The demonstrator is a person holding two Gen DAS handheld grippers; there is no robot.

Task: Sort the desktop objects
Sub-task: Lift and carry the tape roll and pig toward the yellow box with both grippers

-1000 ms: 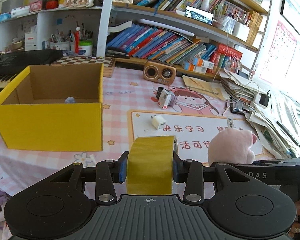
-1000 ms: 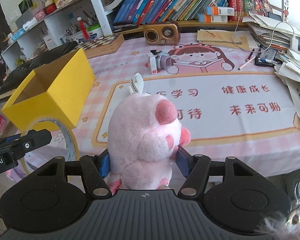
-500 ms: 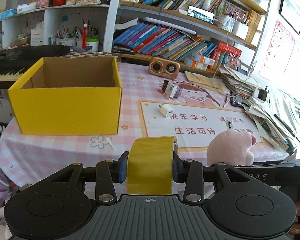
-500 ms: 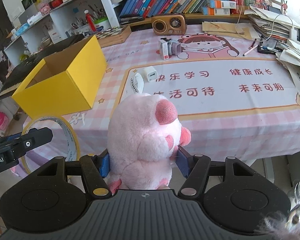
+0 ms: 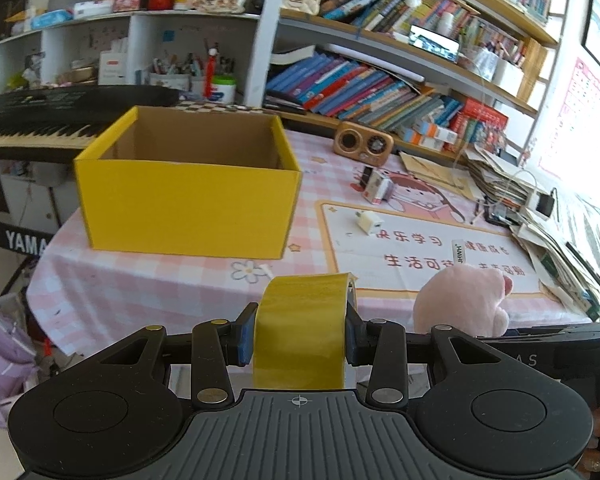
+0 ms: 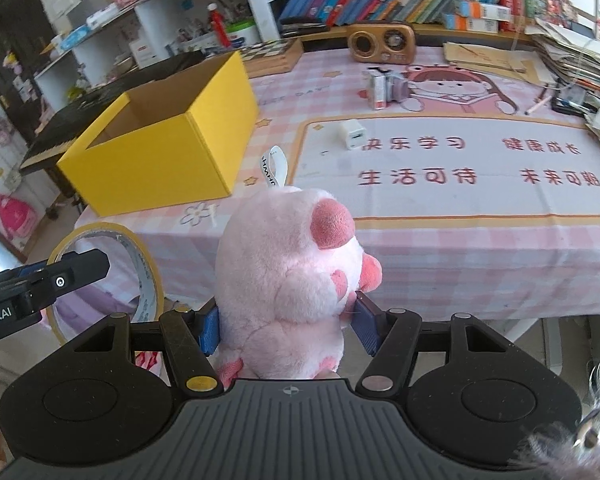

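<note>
The left gripper (image 5: pixel 300 334) pinches a yellow tape roll (image 5: pixel 302 330) and the right gripper (image 6: pixel 286 326) squeezes a pink plush pig (image 6: pixel 288 280), both short of the table's near edge. Neither is in the yellow box (image 5: pixel 188 204) yet; a white charger (image 6: pixel 352 134) remains on the table.

Left gripper (image 5: pixel 299 336) and right gripper (image 6: pixel 287 322) (side by side) have jaws clamped.
</note>
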